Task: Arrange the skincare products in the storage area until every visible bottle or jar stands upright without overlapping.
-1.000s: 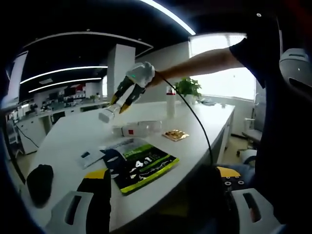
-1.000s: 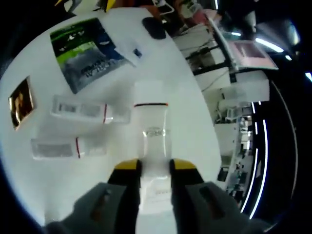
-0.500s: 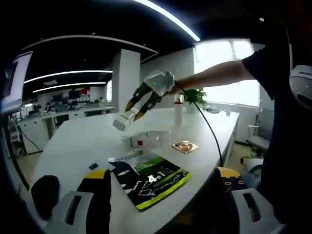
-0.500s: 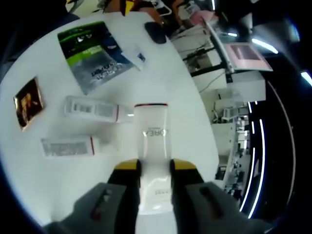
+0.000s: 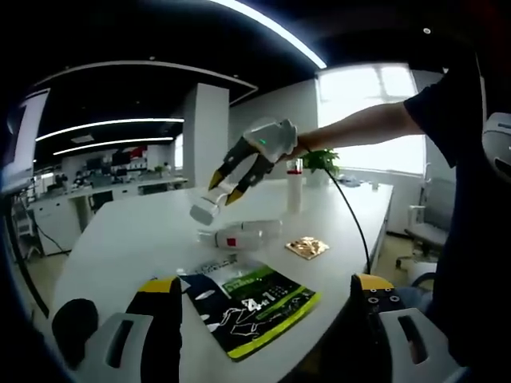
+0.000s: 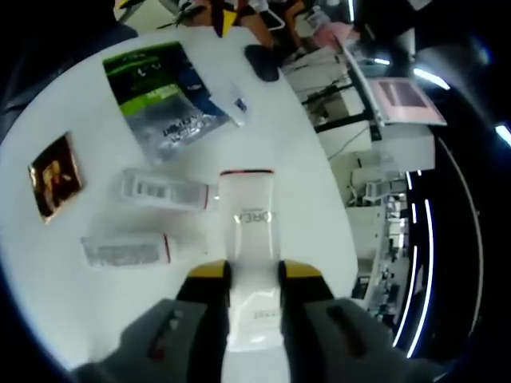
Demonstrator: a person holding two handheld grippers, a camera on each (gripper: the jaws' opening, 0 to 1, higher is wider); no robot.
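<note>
- The right tongs point(image 6: 254, 275) are clamping one white tube point(image 6: 249, 231), holding it in the air above the white table point(image 6: 303, 167).
- Two clear bottles point(image 6: 166, 190) point(image 6: 124, 251) are lying flat on the table beside each other; one white bottle point(image 5: 294, 185) is standing upright farther off.
- One green-and-black pouch point(image 6: 164, 96) and one gold sachet point(image 6: 54, 175) are lying near them.
- The left tongs point(image 5: 263, 299) are standing wide open, gripping nothing.

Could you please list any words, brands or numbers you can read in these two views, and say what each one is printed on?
"4" and "1": large white figures on the green and black packet.
"ORE": partial print on the white tube held in the right gripper.
Labels on the two lying bottles: too blurred to read.
</note>
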